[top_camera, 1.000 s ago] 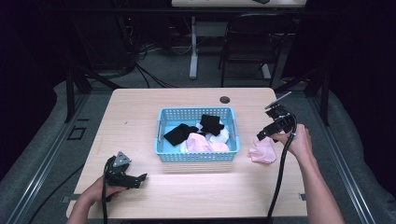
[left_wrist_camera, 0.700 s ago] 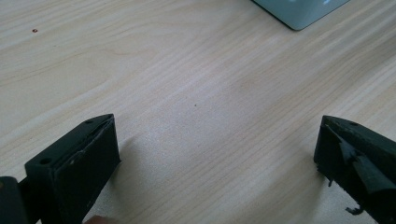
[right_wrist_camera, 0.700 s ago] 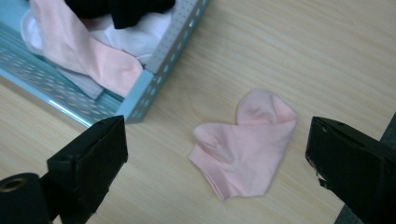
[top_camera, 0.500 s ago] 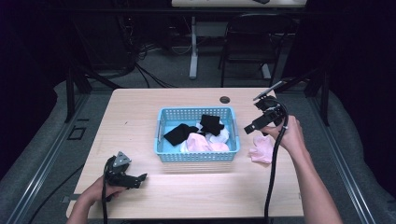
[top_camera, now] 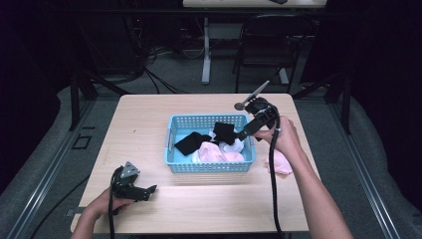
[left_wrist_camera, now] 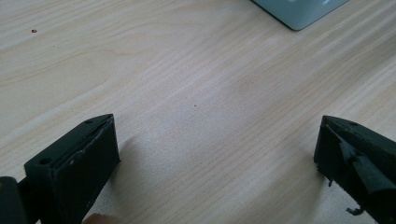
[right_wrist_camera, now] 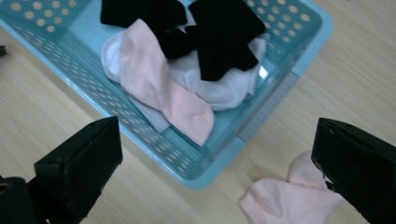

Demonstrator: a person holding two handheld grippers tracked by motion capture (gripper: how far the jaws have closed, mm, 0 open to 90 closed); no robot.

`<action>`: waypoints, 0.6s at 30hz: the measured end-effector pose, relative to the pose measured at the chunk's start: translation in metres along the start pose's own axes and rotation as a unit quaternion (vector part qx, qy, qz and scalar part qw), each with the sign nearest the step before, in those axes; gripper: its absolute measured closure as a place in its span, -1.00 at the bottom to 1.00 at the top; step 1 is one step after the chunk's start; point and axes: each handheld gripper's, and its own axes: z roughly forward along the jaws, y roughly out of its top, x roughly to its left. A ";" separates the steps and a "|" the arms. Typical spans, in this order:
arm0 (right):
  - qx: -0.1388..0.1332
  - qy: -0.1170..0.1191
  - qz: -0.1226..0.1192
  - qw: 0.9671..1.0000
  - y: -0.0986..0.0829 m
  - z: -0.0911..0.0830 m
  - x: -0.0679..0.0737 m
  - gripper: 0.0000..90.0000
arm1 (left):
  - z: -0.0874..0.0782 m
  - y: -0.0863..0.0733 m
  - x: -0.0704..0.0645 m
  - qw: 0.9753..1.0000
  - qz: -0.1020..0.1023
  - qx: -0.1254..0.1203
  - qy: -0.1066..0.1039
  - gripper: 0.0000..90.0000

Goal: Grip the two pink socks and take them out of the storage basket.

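Observation:
A light blue perforated basket (top_camera: pixel 171 144) stands mid-table and holds black socks (top_camera: pixel 191 143), a pink sock (top_camera: pixel 211 152) and white socks (top_camera: pixel 234 147). My right gripper (top_camera: pixel 244 133) hovers open above the basket's right end, nothing between its jaws. In the right gripper view, that gripper (right_wrist_camera: pixel 215 140) looks down on the pink sock (right_wrist_camera: pixel 159 79), black socks (right_wrist_camera: pixel 224 32) and the basket's corner (right_wrist_camera: pixel 205 177). Another pink sock (top_camera: pixel 281 164) (right_wrist_camera: pixel 289 200) lies on the table right of the basket. My left gripper (top_camera: pixel 149 190) (left_wrist_camera: pixel 217 123) rests open and empty at the front left, low over bare wood.
A small dark disc (top_camera: pixel 239 106) lies on the table behind the basket. A corner of the basket (left_wrist_camera: pixel 299 9) shows at the top of the left gripper view. Table legs, a chair and cables stand on the floor beyond the far edge.
My right gripper has moved left and away from the pink sock on the table, and now hangs over the basket's right end. The left gripper has stayed put.

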 end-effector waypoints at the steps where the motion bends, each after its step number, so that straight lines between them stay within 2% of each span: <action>1: -0.001 0.002 -0.001 1.000 0.003 0.004 0.005 -0.96 | 0.000 0.000 0.000 1.000 0.001 -0.001 0.000 -1.00; 5: 0.020 0.011 -0.020 1.000 0.016 0.023 0.024 -0.93 | 0.000 0.000 0.000 1.000 0.002 0.000 0.000 -1.00; 9: 0.027 0.029 -0.028 0.999 0.027 0.045 0.038 -0.91 | 0.000 0.000 0.000 1.000 0.001 0.000 0.000 -1.00; 14: 0.056 0.036 -0.037 0.997 0.035 0.069 0.049 -0.88 | 0.000 0.000 0.000 1.000 0.002 0.000 0.000 -1.00; 18: 0.064 0.043 -0.039 0.996 0.039 0.082 0.053 -0.77 | 0.000 0.000 0.000 1.000 0.001 0.000 -0.001 -1.00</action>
